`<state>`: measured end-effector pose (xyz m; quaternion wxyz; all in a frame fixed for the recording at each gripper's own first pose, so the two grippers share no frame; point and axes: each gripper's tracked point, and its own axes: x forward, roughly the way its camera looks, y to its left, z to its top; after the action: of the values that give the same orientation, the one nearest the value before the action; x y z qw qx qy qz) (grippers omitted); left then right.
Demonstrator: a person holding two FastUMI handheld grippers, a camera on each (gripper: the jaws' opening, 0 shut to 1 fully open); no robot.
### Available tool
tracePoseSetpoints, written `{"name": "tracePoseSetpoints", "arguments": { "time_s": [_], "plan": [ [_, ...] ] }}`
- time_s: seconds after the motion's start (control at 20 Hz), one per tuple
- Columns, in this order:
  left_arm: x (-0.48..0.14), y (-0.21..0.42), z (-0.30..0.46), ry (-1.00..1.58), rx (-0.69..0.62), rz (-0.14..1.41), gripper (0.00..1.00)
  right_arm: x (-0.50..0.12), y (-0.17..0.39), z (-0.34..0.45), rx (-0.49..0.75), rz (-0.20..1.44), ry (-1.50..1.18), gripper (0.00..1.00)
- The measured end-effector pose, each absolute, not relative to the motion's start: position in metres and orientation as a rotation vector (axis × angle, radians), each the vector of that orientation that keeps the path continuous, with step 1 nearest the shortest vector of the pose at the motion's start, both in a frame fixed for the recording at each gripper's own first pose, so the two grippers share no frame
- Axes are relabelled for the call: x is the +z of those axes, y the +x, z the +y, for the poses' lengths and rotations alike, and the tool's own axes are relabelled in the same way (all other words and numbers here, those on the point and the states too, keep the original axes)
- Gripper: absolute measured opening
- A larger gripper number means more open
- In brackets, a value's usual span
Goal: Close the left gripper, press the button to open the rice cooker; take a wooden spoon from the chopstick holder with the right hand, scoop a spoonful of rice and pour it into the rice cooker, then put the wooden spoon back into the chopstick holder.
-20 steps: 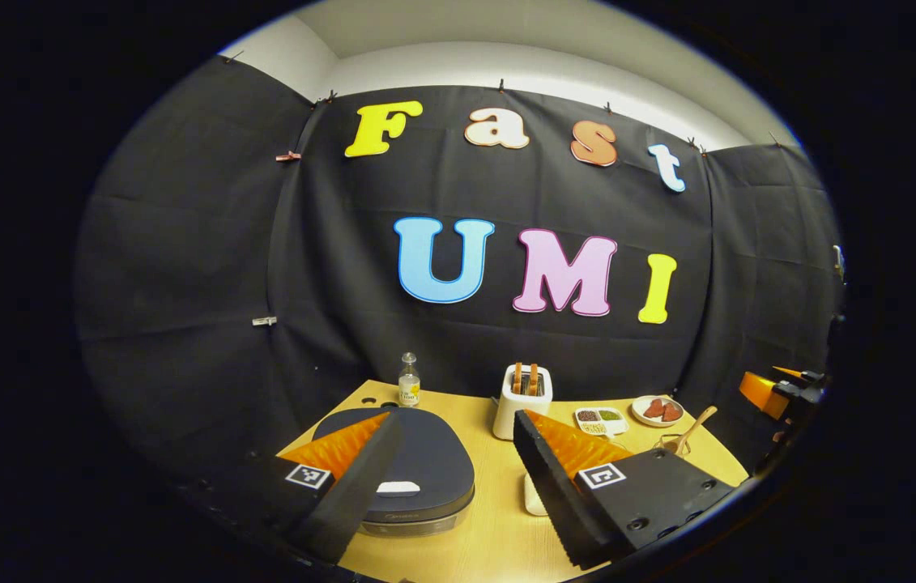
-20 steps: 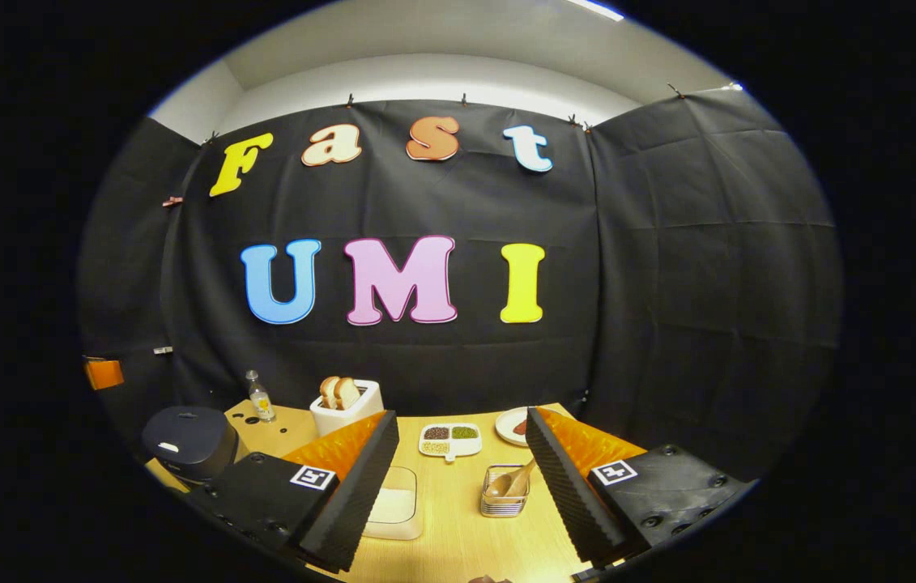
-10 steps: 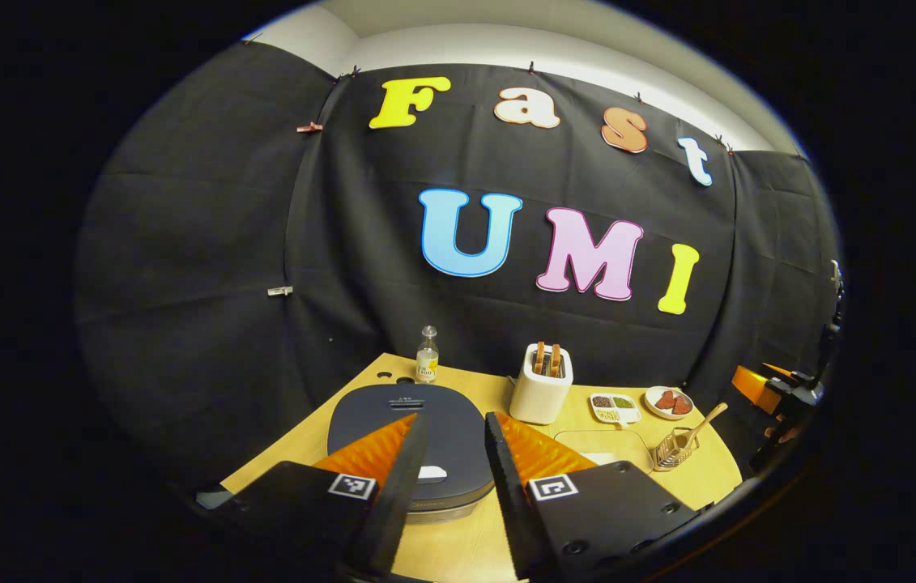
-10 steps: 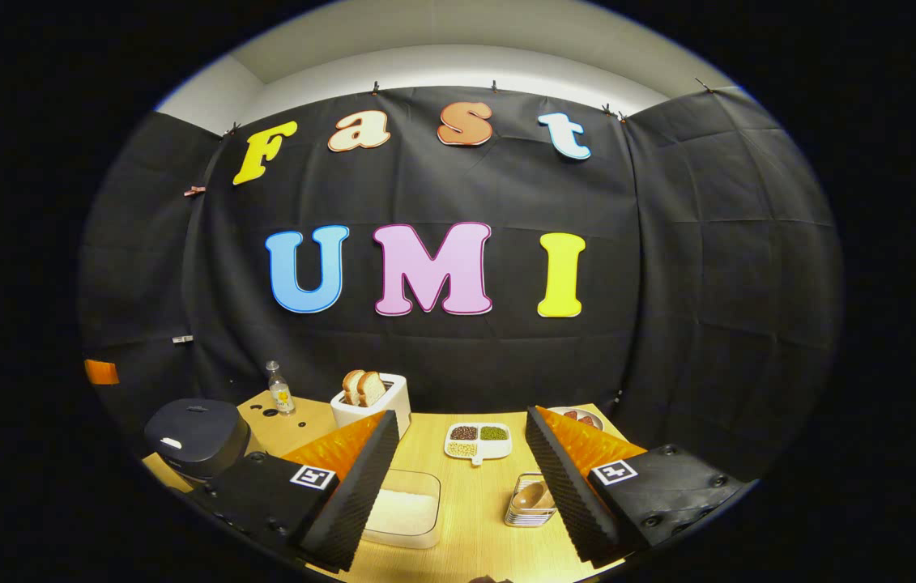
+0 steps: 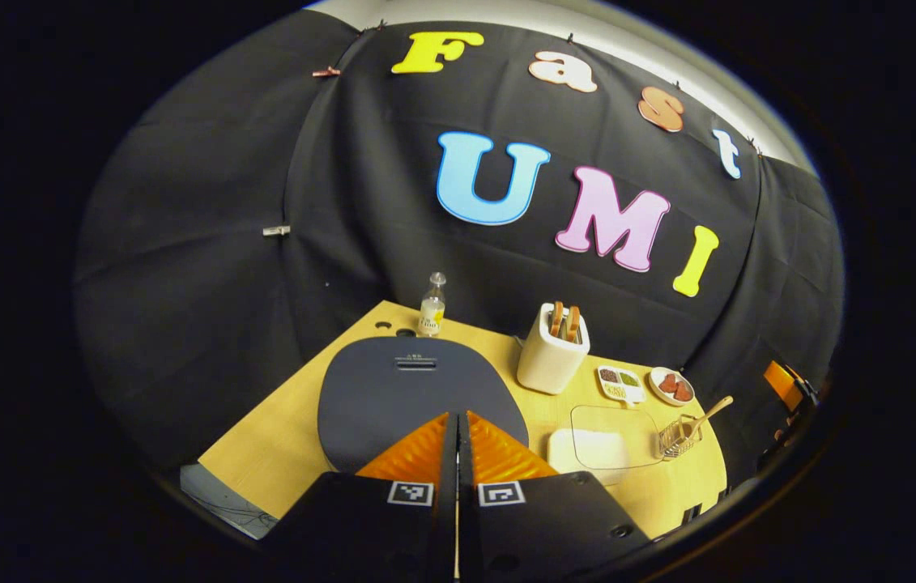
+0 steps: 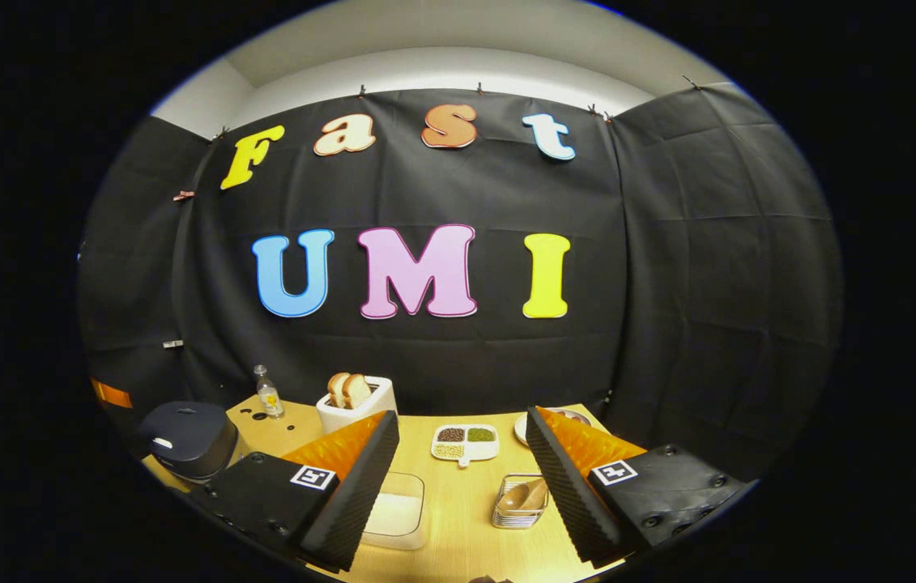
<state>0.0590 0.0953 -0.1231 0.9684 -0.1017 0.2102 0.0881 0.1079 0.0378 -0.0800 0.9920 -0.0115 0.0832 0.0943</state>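
- Left gripper view, bottom centre: the left gripper (image 5: 458, 425) is clenched, its two fingers pressed flat together with nothing between them, tips over the near edge of the rice cooker (image 5: 417, 389).
- Rice cooker lid is down, filling the middle of the frame; its front button is hidden behind the fingers.
- Bare table (image 5: 279, 437) lies at lower left of the cooker, running to the table's near edge.
- Behind the cooker near the far edge stands a small bottle (image 5: 431, 304); a toaster (image 5: 552, 356) with bread sits to the right, apart from the lid.
- Right gripper view: the right gripper (image 6: 462, 465) is released, fingers spread wide and empty.
- Between them at bottom centre stand the rice box (image 6: 397, 512) and the chopstick holder (image 6: 521, 502), with a strip of bare table between.
- The wooden spoon (image 6: 524, 495) rests in the holder.
- A divided dish (image 6: 464, 441) lies farther back, mid-frame.
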Motion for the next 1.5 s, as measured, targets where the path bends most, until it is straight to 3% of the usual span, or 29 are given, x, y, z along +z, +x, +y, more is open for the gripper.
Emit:
{"name": "tracePoseSetpoints", "arguments": {
  "time_s": [0.45,0.9,1.25,1.5],
  "plan": [
    [-0.180,0.072,0.092,-0.246,0.169,0.557,0.06,-0.095,0.108,-0.010,0.092,0.206,-0.017,0.99],
    [-0.203,0.070,0.092,-0.257,0.189,0.612,0.07,-0.114,0.112,-0.016,0.104,0.243,-0.035,0.99],
    [-0.188,0.065,0.088,-0.260,0.214,0.544,0.07,-0.127,0.116,-0.026,0.112,0.276,-0.044,0.99],
    [-0.090,0.062,0.100,-0.132,0.338,0.275,0.07,-0.128,0.122,-0.035,0.112,0.274,-0.044,0.99]
  ]
}}
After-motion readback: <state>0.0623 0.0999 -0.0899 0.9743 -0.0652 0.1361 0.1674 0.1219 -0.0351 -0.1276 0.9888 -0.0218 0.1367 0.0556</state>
